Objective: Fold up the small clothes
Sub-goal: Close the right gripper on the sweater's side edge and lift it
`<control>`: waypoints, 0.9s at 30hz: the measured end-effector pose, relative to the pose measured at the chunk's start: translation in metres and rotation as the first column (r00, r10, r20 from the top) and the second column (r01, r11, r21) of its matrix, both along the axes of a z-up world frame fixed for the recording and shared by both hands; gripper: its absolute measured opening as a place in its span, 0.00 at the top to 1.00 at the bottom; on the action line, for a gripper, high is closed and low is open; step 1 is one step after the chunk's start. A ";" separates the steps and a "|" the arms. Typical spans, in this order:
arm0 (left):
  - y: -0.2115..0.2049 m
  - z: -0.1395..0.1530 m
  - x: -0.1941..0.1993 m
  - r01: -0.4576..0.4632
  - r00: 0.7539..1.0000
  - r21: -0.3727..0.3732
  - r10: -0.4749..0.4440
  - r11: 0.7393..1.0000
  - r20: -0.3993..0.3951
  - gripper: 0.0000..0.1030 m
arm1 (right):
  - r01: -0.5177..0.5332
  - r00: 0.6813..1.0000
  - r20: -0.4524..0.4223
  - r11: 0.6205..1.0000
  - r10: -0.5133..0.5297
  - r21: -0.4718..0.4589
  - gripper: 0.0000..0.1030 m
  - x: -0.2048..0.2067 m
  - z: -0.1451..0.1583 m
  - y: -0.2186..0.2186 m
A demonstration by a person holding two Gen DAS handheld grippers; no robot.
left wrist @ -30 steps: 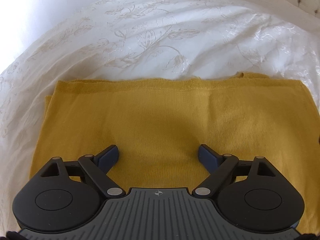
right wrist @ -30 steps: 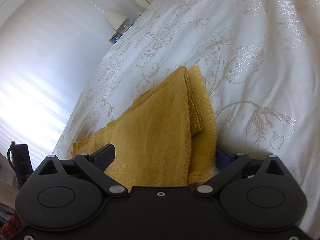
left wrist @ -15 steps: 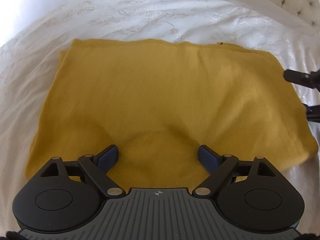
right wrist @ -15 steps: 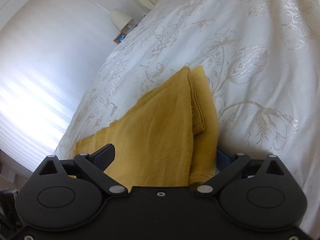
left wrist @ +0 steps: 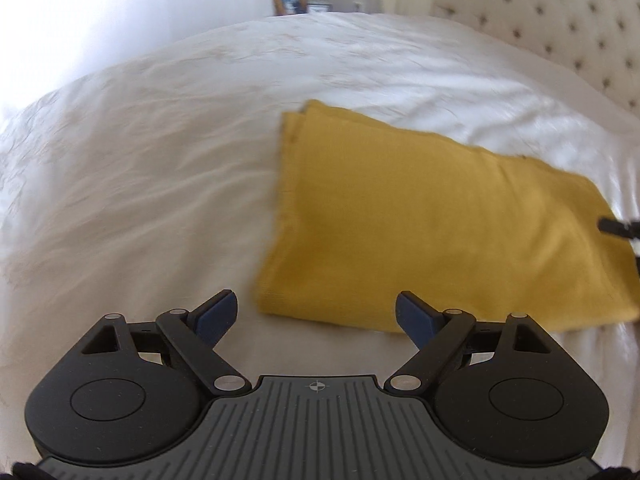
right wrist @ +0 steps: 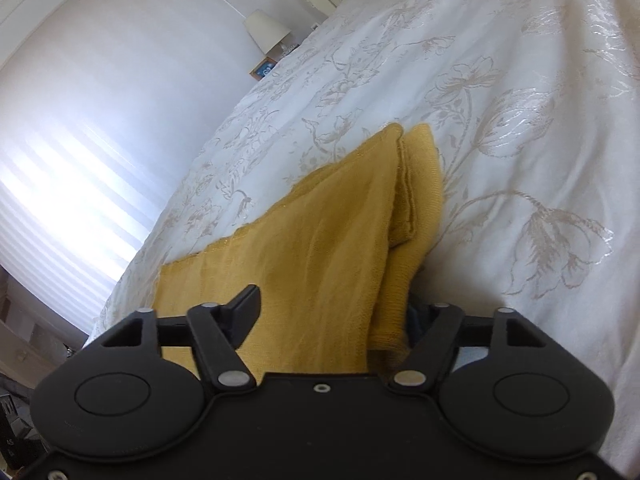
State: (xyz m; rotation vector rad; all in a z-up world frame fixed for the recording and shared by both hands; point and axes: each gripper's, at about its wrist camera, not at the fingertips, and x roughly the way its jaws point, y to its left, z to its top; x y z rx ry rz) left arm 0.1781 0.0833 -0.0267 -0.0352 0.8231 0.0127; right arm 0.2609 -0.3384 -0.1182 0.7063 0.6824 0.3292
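Now the mustard garment [left wrist: 436, 216] lies folded on the white flowered bedspread [left wrist: 160, 184], its layered edges stacked at the far corner. My left gripper [left wrist: 316, 314] hangs over the bedspread just short of the garment's near corner, jaws spread wide and nothing between them. My right gripper [right wrist: 332, 316] sits at the garment's other end with the folded edge lying between its jaws, which are closing; whether the pads already press the cloth I cannot tell. A tufted headboard [left wrist: 560, 24] stands beyond the bed.
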 end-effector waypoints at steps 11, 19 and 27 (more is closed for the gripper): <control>0.063 -0.018 0.007 -0.040 0.999 -0.047 0.040 0.998 0.011 0.15 | 0.052 0.989 -0.134 0.997 -0.060 -0.063 0.71 0.009 0.013 0.005; 0.077 -0.025 -0.004 0.006 0.999 -0.119 -0.001 0.993 0.046 0.15 | 0.039 0.986 -0.145 0.964 -0.079 -0.263 0.76 0.021 0.068 0.050; 0.087 -0.002 -0.017 0.013 0.996 -0.146 0.001 0.989 0.093 0.15 | -0.083 0.996 -0.056 0.945 0.069 -0.317 0.77 0.043 0.140 0.148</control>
